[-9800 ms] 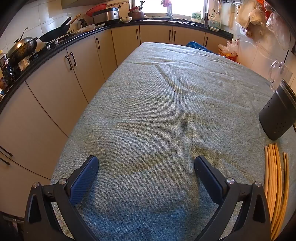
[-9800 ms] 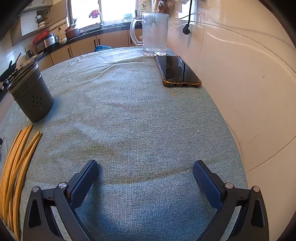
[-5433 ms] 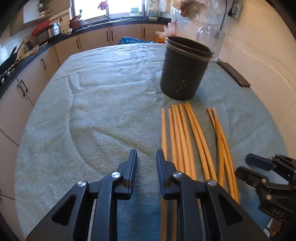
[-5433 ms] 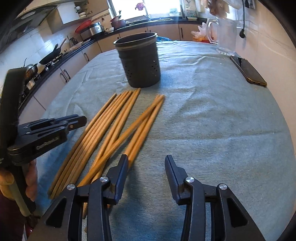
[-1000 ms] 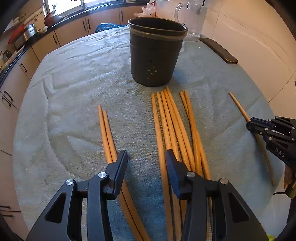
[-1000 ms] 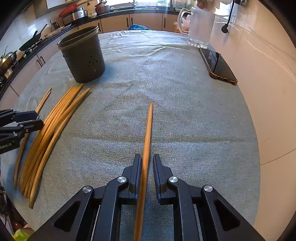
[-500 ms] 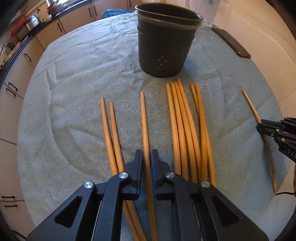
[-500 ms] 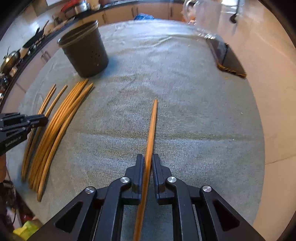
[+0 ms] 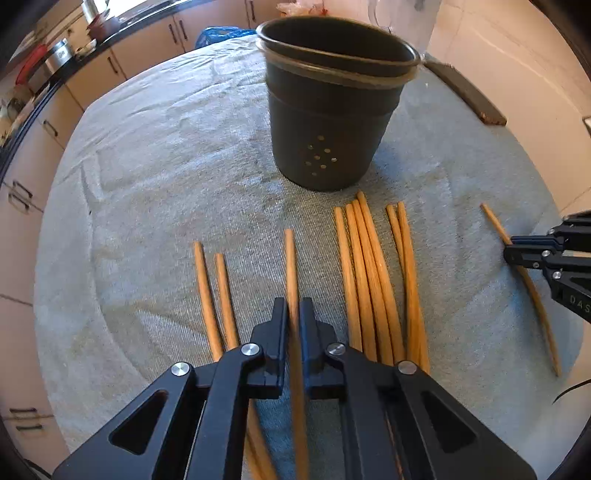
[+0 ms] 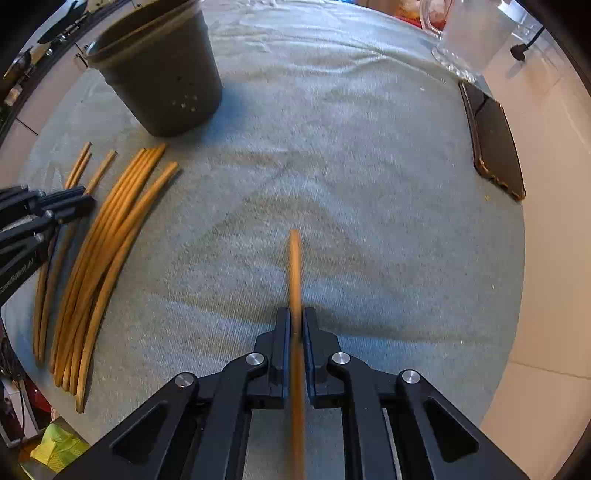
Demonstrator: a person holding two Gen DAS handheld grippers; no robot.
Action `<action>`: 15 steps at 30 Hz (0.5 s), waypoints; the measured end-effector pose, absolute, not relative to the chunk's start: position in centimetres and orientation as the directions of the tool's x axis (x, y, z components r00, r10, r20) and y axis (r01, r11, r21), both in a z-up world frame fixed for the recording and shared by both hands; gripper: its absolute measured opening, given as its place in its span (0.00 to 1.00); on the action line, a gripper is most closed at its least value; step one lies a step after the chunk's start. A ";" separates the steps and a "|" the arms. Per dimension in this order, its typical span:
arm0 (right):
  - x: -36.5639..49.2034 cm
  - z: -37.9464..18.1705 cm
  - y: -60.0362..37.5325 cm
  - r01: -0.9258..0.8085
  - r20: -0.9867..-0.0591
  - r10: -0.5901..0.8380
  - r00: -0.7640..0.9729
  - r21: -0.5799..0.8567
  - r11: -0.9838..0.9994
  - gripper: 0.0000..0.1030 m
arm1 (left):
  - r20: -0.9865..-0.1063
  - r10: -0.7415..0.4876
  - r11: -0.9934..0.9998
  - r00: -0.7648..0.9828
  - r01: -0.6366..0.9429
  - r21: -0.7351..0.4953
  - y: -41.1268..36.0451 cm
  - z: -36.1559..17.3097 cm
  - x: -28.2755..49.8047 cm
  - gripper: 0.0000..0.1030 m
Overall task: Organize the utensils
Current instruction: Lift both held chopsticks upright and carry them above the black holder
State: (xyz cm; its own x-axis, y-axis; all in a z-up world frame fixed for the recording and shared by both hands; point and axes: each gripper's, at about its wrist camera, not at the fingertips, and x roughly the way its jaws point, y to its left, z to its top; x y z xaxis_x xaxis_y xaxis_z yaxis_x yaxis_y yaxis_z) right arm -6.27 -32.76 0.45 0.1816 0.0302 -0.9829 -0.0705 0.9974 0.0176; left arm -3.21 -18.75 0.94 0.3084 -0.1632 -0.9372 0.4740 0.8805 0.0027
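I have a gripper in each hand over a table covered with a grey-green ribbed cloth [image 9: 155, 155], wrinkled toward the far end. My left gripper [image 9: 293, 314] is clenched on 1 wooden chopstick [image 9: 290, 266], which runs straight out between the jaws toward the dark holder [image 9: 332, 110]. My right gripper [image 10: 295, 321] is clamped on another single chopstick [image 10: 294, 266], its tip pointing out over bare cloth; in the left view that gripper sits at the right edge with its stick [image 9: 532, 291] well apart from the others. The holder stands upright on the cloth, a dark round cup with a ringed rim and small holes low on its wall; I cannot see what is in it. Left of my held stick lie 2 loose chopsticks [image 9: 214, 295] side by side on the cloth. On the right a tight bundle of chopsticks [image 9: 365, 288] lies just in front of the holder, with 2 more [image 9: 406, 273] just beside it, roughly parallel. A dark phone [image 10: 495, 147] in an amber-edged case lies flat near the right edge of the table, against a pale tiled wall [image 9: 517, 55]. A clear glass mug [image 10: 469, 37] stands beyond the phone. Far side of the room: beige cabinets [image 9: 147, 40] with dark handles under a black counter, pots on top at the left. Something blue [image 9: 221, 33] is at the far table end. Yellow-green fabric [image 10: 59, 446] shows below the table's near edge.
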 end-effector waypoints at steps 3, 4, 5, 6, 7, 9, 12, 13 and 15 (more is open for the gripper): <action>-7.5 1.9 -33.3 -0.038 -0.957 0.085 0.279 0.077 0.996 0.07 | -0.914 -0.197 0.889 0.354 0.458 -0.015 -16.7 2.8 -4.2 0.06; -8.0 2.5 -33.3 -0.033 -0.946 0.098 0.310 0.092 0.995 0.07 | -0.906 -0.205 0.892 0.371 0.451 -0.017 -16.3 3.5 -4.6 0.06; -8.6 3.3 -33.3 -0.030 -0.930 0.109 0.352 0.105 0.994 0.07 | -0.889 -0.217 0.896 0.403 0.444 -0.017 -15.7 4.6 -5.3 0.06; -9.1 3.9 -33.3 -0.029 -0.919 0.117 0.378 0.114 0.993 0.07 | -0.878 -0.225 0.896 0.422 0.443 -0.016 -15.1 5.3 -5.8 0.06; -9.8 4.6 -33.2 -0.027 -0.904 0.124 0.410 0.124 0.992 0.07 | -0.863 -0.237 0.897 0.445 0.441 -0.019 -14.6 6.3 -6.4 0.06; -11.2 6.2 -32.8 -0.032 -0.870 0.119 0.479 0.118 0.993 0.07 | -0.833 -0.260 0.902 0.488 0.432 -0.029 -13.6 8.2 -7.7 0.06; -13.0 8.7 -32.2 -0.031 -0.816 0.111 0.567 0.114 0.993 0.07 | -0.782 -0.282 0.906 0.556 0.422 -0.027 -13.2 10.9 -10.0 0.06; -13.8 9.5 -32.0 -0.030 -0.794 0.105 0.599 0.109 0.994 0.07 | -0.765 -0.286 0.908 0.577 0.418 -0.024 -12.9 11.6 -10.8 0.06; -14.9 11.0 -31.7 -0.032 -0.755 0.104 0.647 0.110 0.993 0.07 | -0.740 -0.296 0.911 0.604 0.413 -0.027 -12.7 12.7 -11.9 0.06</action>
State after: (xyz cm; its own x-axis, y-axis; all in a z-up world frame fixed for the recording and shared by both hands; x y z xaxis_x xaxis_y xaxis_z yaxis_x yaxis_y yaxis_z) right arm -14.91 -31.66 10.98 0.6470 0.1043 -0.7553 -0.0317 0.9934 0.1101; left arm -11.87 -12.73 12.66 0.6039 -0.2960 -0.7401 0.4126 0.9105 -0.0275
